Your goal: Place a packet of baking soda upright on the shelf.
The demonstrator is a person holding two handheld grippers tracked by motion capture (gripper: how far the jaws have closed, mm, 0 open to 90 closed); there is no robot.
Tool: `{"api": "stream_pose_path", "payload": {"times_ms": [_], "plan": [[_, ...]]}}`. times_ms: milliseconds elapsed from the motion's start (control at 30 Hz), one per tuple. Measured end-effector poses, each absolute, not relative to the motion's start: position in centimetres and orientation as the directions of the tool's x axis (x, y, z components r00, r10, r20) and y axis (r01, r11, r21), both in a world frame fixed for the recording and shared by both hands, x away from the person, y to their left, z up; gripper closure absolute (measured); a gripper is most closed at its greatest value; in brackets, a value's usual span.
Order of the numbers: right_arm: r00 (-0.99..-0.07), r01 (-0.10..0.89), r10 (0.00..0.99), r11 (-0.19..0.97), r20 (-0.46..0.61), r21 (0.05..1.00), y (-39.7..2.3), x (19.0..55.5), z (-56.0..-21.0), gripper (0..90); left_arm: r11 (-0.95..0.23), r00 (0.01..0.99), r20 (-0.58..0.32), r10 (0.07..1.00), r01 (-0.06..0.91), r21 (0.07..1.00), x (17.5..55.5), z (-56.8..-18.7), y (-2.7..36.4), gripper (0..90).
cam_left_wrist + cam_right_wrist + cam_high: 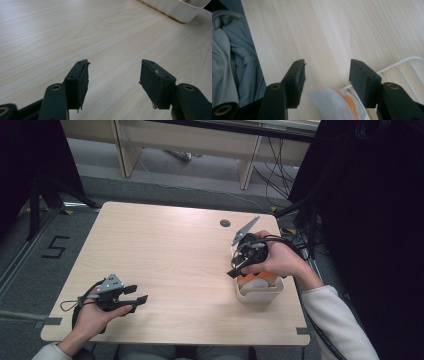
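Here the right gripper (pixel 239 266), jaws wide and empty, hovers just above the orange-and-white packet (pixel 257 281) standing in the white bin (pixel 260 296), far nearer than the open, empty left gripper (pixel 136 299)

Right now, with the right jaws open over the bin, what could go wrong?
1. The white bin sits near the table's front edge; a nudge from the right gripper might push it off.
2. The orange-and-white packet lies at the bin's rim, blurred; it may not be fully inside and could slip out.
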State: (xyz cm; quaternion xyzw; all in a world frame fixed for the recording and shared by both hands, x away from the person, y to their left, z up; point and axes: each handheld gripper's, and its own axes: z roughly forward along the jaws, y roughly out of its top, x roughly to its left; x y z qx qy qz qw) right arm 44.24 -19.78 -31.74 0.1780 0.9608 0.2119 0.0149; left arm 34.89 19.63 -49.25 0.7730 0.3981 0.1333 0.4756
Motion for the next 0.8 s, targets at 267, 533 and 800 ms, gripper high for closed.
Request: {"api": "stream_pose_path", "payload": {"times_ms": [267,533,800], "plan": [[-0.946,0.313,0.319,0.86,0.054,0.403,-17.7,43.0,-32.8,50.6,-0.23,0.653,-0.172,0.737,0.482,0.845,34.9,-49.3,19.6,39.2],[-0.959,0.273,0.278,0.874,0.046,0.402,-15.9,41.3,-34.3,52.6,-0.224,0.644,-0.181,0.743,0.495,0.84,34.8,-49.3,19.6,39.3],[-0.97,0.238,0.24,0.88,0.048,0.41,-13.9,39.7,-35.2,53.0,-0.222,0.644,-0.178,0.744,0.49,0.843,34.8,-49.2,19.6,39.3]]}}
